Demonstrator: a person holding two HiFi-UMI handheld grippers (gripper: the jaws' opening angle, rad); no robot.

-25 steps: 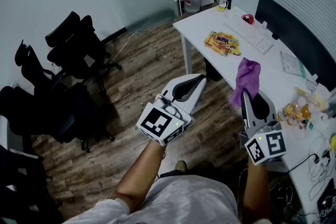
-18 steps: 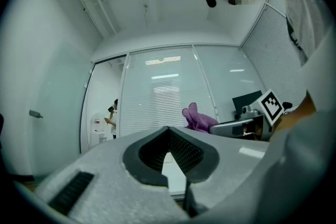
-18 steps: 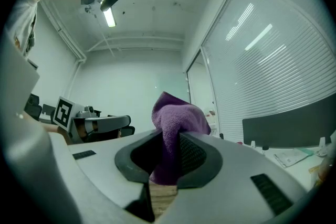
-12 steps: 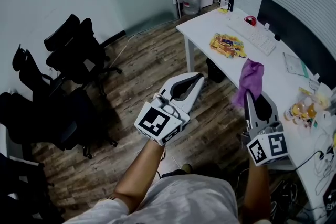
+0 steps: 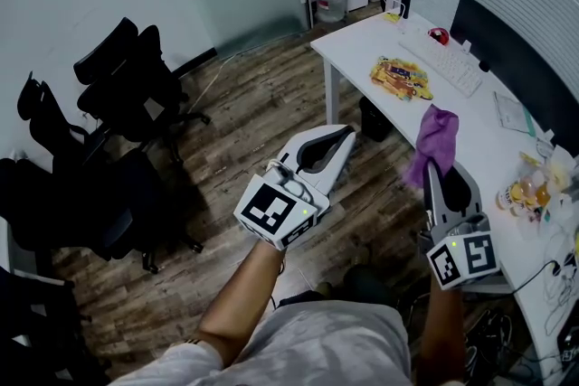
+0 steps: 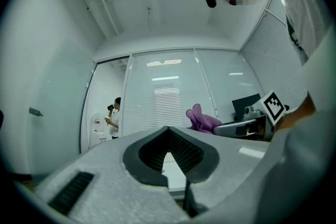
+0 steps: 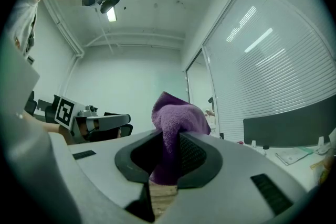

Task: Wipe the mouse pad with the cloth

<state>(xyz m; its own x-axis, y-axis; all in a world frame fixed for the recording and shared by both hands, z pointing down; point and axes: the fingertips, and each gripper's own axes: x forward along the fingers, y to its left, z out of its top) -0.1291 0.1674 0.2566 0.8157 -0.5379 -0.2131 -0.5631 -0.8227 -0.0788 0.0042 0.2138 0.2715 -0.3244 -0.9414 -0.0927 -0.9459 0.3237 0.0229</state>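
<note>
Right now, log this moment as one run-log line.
right claw: shut on purple cloth | left claw: shut, empty | both: raised near white desk | wipe: not yet begun

The left tongs (image 5: 342, 136) are held out in front of the body at mid-height, pointing forward and slightly to the right, with the marker cube (image 5: 276, 214) nearest the wrist. Their jaws are closed tip to tip with nothing between them. The bare left forearm (image 5: 237, 298) reaches forward from the torso. The right tongs (image 5: 432, 167) point almost straight ahead, a little lower and to the right, well apart from the left pair. Their jaws are clamped on a purple cloth (image 7: 176, 113), which bunches up above the tips. The right forearm (image 5: 443, 334) is drawn in close to the body.
</note>
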